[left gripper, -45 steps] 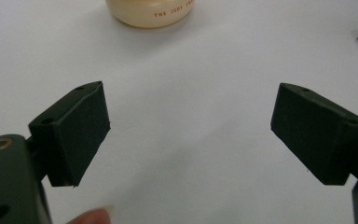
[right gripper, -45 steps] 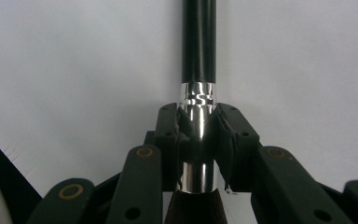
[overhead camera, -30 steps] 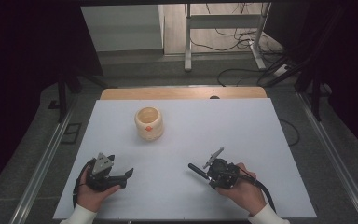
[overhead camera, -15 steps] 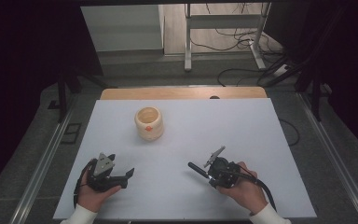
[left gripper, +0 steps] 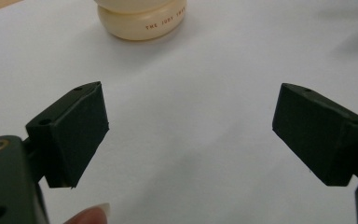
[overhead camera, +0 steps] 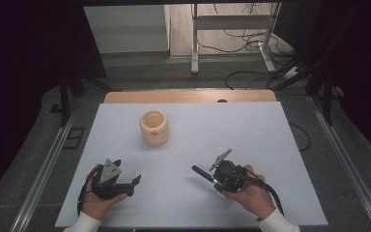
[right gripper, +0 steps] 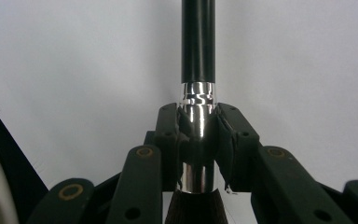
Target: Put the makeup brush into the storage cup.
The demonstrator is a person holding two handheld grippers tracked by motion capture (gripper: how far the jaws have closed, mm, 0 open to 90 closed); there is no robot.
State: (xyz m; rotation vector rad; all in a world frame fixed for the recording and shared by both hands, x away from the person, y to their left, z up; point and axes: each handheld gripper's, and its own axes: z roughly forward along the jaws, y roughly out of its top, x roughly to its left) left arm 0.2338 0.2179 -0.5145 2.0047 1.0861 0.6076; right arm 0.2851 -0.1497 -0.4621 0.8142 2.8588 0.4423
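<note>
- While both hands rest low on the white table [overhead camera: 270, 145], the right hand-held gripper [overhead camera: 211, 175] is clamped tight on a brush [right gripper: 198, 93], its pads [right gripper: 223, 135] pinching the shiny metal ferrule, with what look like dark bristles behind the grip.
- The brush's black handle runs straight out ahead of the jaws; from above, its long axis points left and slightly away from the person, toward the middle of the table.
- Over on the other side, the left hand-held gripper [overhead camera: 134, 182] stands wide open with nothing between its jaws.
- The cream jar [overhead camera: 154, 127] sits upright, farther up the table, left of centre and well apart from both hands.
- That jar lies up and to the right of the left hand-held gripper, which looks the nearer of the two.
- The table is a plain white sheet with a wooden strip [overhead camera: 188, 96] at its far edge.
- Beyond it is a dim room, with cables [overhead camera: 251, 36] on the floor.
</note>
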